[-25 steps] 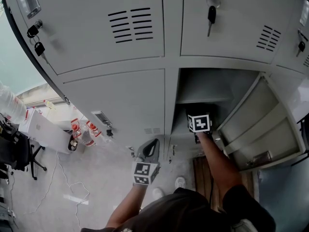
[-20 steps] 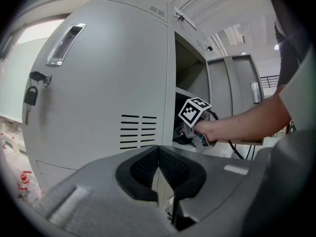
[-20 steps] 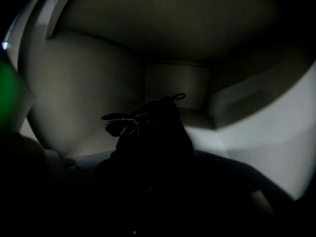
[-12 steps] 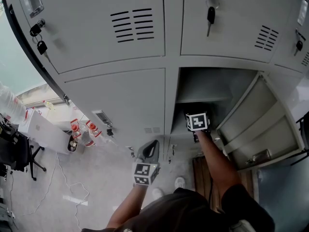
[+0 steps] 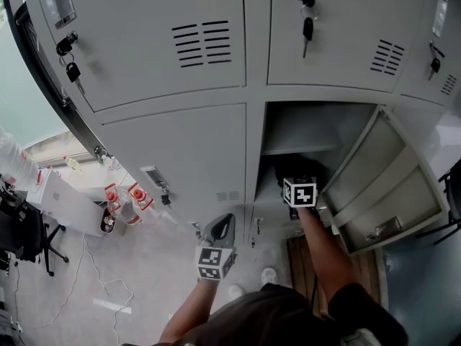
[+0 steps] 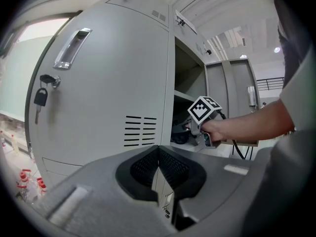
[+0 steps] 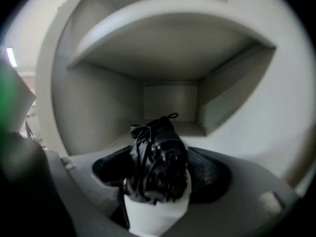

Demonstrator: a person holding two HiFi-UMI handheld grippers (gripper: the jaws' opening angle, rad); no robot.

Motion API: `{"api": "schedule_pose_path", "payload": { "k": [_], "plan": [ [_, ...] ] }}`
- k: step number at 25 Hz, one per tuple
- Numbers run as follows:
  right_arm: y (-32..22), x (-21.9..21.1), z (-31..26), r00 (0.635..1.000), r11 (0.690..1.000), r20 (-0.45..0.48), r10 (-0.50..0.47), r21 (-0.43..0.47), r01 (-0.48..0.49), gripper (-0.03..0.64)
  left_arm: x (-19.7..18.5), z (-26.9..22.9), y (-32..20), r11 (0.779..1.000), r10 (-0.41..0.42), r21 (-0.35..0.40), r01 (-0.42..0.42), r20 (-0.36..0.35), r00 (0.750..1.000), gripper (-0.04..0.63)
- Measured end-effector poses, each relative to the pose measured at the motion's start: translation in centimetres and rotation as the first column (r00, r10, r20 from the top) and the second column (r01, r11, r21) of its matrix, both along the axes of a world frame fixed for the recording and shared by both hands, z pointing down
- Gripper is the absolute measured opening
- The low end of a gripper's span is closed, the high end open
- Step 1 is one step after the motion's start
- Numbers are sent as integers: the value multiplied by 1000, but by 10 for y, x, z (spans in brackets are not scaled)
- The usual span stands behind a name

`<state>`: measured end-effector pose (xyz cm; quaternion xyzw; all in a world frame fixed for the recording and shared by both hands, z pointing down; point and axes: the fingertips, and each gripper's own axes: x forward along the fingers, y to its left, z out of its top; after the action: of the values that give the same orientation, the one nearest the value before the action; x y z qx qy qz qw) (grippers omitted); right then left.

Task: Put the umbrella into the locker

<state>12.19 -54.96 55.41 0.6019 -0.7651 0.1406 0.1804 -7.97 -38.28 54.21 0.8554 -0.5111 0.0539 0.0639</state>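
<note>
While the right gripper sits at the mouth of the open locker, its jaws are opening. The pads stand off either side of the black folded umbrella, which lies between them under the shelf, pointing at the back wall, white end nearest us. We judge release to be the step in hand. We should let the jaws part fully, check that the umbrella rests well inside the locker's front edge, then draw straight back without snagging its cord. The left gripper hangs before the closed neighbouring door, fingers together on nothing.
</note>
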Motion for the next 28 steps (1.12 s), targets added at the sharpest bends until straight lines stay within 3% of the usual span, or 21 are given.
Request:
{"api": "schedule_pose_path", "payload": {
  "k": [10, 13, 19, 24, 28],
  "plan": [
    [79, -14, -61, 999, 985, 15, -36, 172, 33, 329, 2, -10, 10, 999, 54, 8, -54, -15, 998, 5],
    [99, -17, -70, 999, 978, -15, -42, 204, 45, 258, 2, -11, 13, 998, 68, 18, -68, -19, 997, 5],
    [128, -9, -66, 998, 977, -55, 32, 214, -20, 16, 4, -13, 21, 995, 100, 17, -100, -18, 995, 5],
    [147, -12, -62, 998, 974, -43, 39, 223, -29, 3, 2, -13, 28, 994, 113, 7, -113, -13, 994, 5],
    [157, -18, -59, 998, 975, -61, 32, 223, -18, 3, 1, -18, 27, 992, 113, 53, -112, -11, 994, 5]
  ]
}}
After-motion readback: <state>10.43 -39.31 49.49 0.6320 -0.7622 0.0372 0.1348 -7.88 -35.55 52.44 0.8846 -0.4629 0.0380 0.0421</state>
